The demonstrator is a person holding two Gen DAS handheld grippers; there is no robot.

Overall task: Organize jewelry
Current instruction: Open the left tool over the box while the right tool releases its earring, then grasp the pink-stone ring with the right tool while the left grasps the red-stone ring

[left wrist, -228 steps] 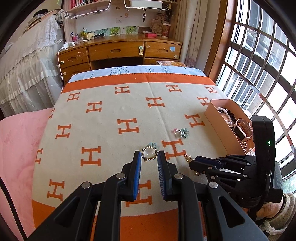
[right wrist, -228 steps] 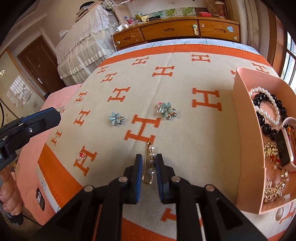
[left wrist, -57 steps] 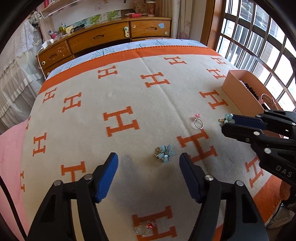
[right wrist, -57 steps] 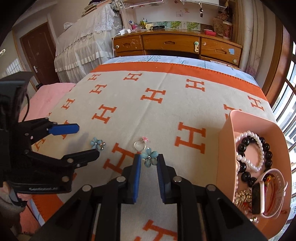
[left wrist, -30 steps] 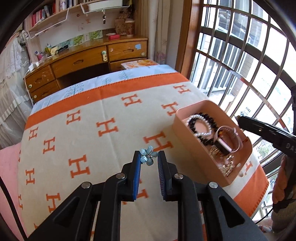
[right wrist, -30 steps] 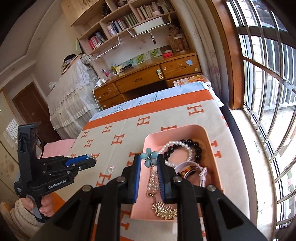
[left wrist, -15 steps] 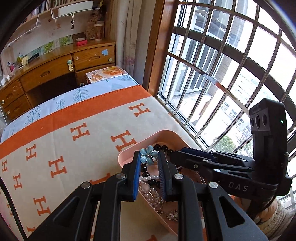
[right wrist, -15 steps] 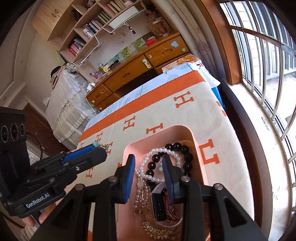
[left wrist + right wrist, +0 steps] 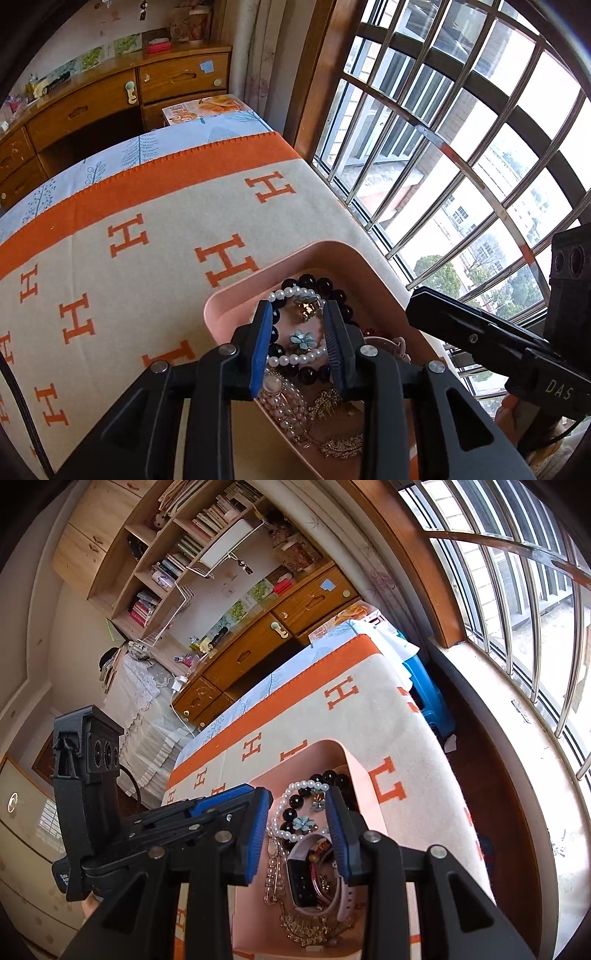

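Observation:
A pink box (image 9: 236, 291) of jewelry sits at the blanket's window-side corner. My left gripper (image 9: 297, 314) hangs over it and its jaws are opening, the pads touching nothing. Below the gap a blue flower brooch (image 9: 303, 339) lies on a pearl bracelet (image 9: 295, 358), and a second flower piece (image 9: 308, 308) rests gold side up near black beads (image 9: 325, 284). My right gripper (image 9: 298, 801) is open above the same box (image 9: 354, 771), over the blue flower brooch (image 9: 303, 823) and a pink watch (image 9: 306, 875). Each gripper shows in the other's view: right gripper (image 9: 417, 306), left gripper (image 9: 240, 794).
The cream and orange blanket (image 9: 147, 258) stretches left of the box. A barred window (image 9: 443, 147) runs close along the right. A wooden desk with drawers (image 9: 110, 99) stands at the far end. A person's hand (image 9: 509, 413) holds the right gripper.
My left gripper carried a blue flower over the box and its jaws have parted, leaving the flower in the box. The right gripper let its flower go earlier and rolled.

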